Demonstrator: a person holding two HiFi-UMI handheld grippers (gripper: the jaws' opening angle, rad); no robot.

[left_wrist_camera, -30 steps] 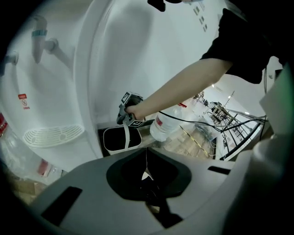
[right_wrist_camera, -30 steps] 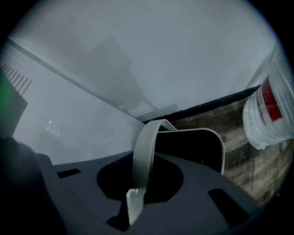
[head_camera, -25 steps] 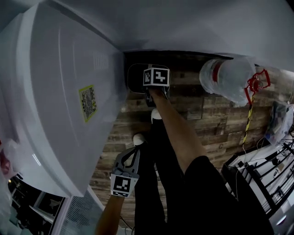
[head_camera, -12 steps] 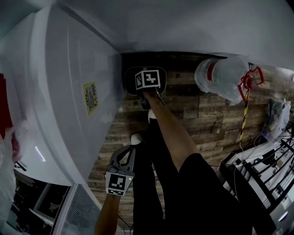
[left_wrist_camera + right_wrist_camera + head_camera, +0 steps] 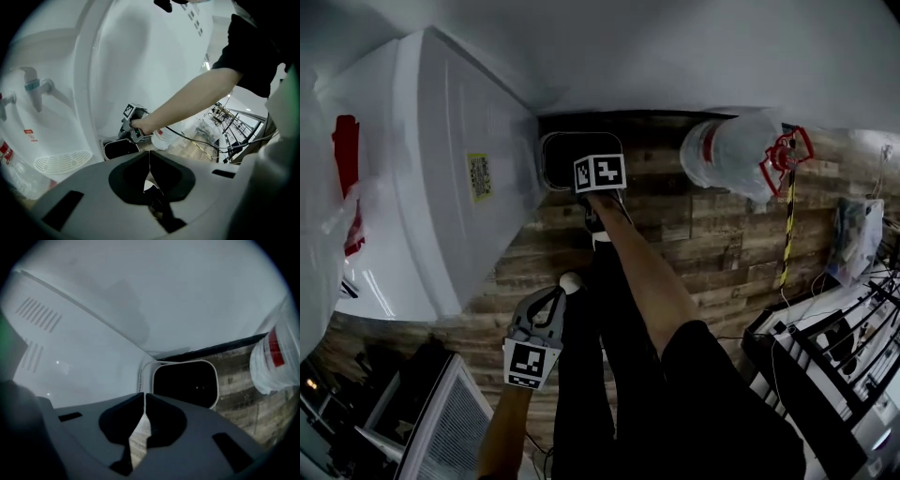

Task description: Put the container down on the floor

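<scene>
We are holding our right gripper, fingers closing on nothing, near the dark rectangular white-rimmed container, seemingly resting on the wooden plank floor beside a white appliance. Our left gripper fingers are closed, empty. Pulling away carelessly could clip its rim, tipping it.

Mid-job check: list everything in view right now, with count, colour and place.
container: one, black with a white rim, on the floor by the wall
water dispenser: one, white, left of the container
water bottle: one, clear with a red band, right of the container
floor: wood planks
right gripper: one, grey, above the container, jaws closing on nothing
left gripper: one, grey, jaws together, empty
legs: black trousers, centre
</scene>
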